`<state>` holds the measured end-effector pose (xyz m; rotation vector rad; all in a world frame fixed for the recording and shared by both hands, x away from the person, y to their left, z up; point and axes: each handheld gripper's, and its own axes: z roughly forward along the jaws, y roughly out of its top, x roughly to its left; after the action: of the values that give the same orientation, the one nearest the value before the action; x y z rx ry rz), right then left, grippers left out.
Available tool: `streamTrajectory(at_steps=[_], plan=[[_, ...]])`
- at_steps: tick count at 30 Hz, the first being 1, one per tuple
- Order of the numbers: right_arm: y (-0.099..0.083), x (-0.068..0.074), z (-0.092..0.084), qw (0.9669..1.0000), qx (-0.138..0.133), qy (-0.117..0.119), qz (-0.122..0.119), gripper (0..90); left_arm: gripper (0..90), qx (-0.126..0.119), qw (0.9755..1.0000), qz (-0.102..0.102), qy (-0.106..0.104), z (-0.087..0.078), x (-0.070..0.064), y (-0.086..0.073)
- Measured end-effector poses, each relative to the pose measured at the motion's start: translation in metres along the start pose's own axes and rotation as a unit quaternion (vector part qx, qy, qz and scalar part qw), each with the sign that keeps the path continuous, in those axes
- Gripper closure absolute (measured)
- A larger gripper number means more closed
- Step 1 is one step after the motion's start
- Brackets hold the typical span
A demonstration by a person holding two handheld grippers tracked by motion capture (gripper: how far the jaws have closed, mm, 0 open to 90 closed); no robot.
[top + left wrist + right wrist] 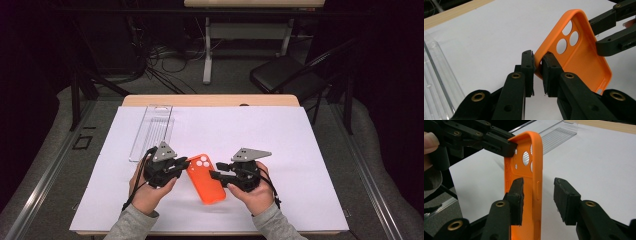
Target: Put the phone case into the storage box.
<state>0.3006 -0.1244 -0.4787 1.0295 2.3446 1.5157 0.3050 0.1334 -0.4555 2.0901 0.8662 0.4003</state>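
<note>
From the high view we see the soft orange silicone phone case [205, 178] near the middle of the table's near edge, over the white sheet [280, 150] that covers the wooden table [210, 100]. It sits between our two hands. The left gripper [184, 165] meets the case at its camera-hole end, and the right gripper [216, 176] reaches in at its long right edge. A clear ribbed plastic tray [152, 131] lies towards the far left corner, well apart from the work.

In the left gripper view, our left gripper [538, 72] is pinching the rim of the orange case [584, 58] at the corner beside the three camera holes, both pads pressed onto the thin wall. That hold lifts the case off the sheet and tilts it, we judge so that the other hand can get at its side. The right gripper's dark jaws stand at the case's far edge.

In the right gripper view, our right gripper [537, 200] stands spread, with the side wall of the case [536, 165] between its pads [566, 200]. One pad lies close against the inner face, though we cannot tell whether it touches. The other is clearly apart from the outside. So we judge the case hangs from the left grip alone for now.
</note>
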Motion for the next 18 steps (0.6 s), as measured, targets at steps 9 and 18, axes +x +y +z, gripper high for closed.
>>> streamTrajectory(at_steps=[9, 18], plan=[[0.003, -0.006, -0.007, 0.9998, -0.018, -0.003, 0.004, 56.8, 80.8, -0.011, 0.9999, -0.002, 0.001, -0.002, 0.006, -0.001], [0.006, -0.009, -0.012, 0.9997, -0.024, -0.006, 0.002, 55.0, 80.8, -0.015, 0.9999, -0.002, -0.003, -0.003, 0.011, -0.002]])
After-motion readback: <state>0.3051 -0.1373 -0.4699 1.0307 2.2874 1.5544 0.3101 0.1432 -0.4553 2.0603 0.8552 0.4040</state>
